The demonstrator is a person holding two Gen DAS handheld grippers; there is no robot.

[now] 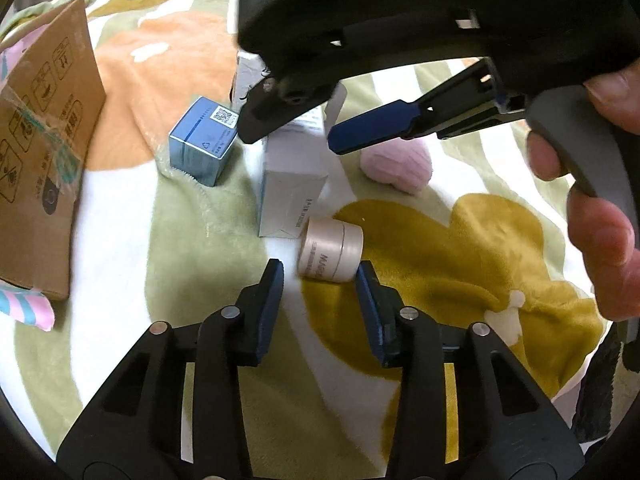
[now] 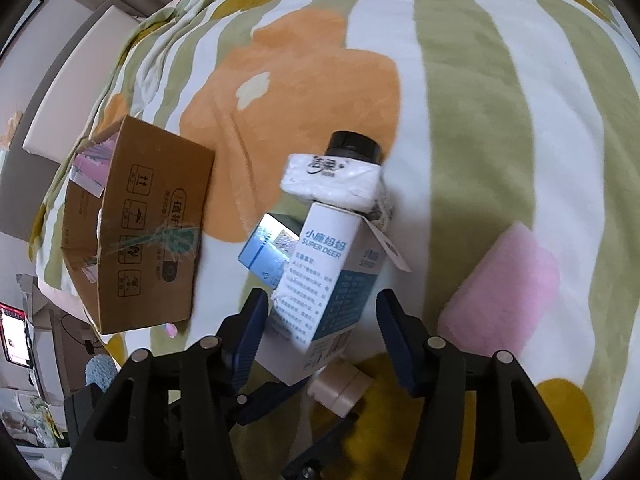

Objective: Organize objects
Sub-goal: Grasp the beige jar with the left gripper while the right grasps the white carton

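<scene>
A white "SUPER DEER" carton [image 2: 320,276] stands on the flowered blanket [image 2: 480,120]. My right gripper [image 2: 322,306] is open around it; the left pad is against the carton and a strip of blanket shows at the right pad. From the left wrist view the same right gripper [image 1: 290,140] straddles the carton [image 1: 294,184]. A cream jar [image 1: 330,254] lies on its side just past my left gripper [image 1: 320,270], which is open. Its right fingertip touches the jar, and its left one stands slightly apart.
An open cardboard box [image 2: 148,232] sits at the left, and a small blue box [image 1: 204,140] lies beside the carton. Behind the carton are a tissue pack [image 2: 332,180] and a black-capped bottle [image 2: 352,146]. A pink sponge [image 2: 504,292] lies to the right. A person's hand [image 1: 600,220] holds the right gripper.
</scene>
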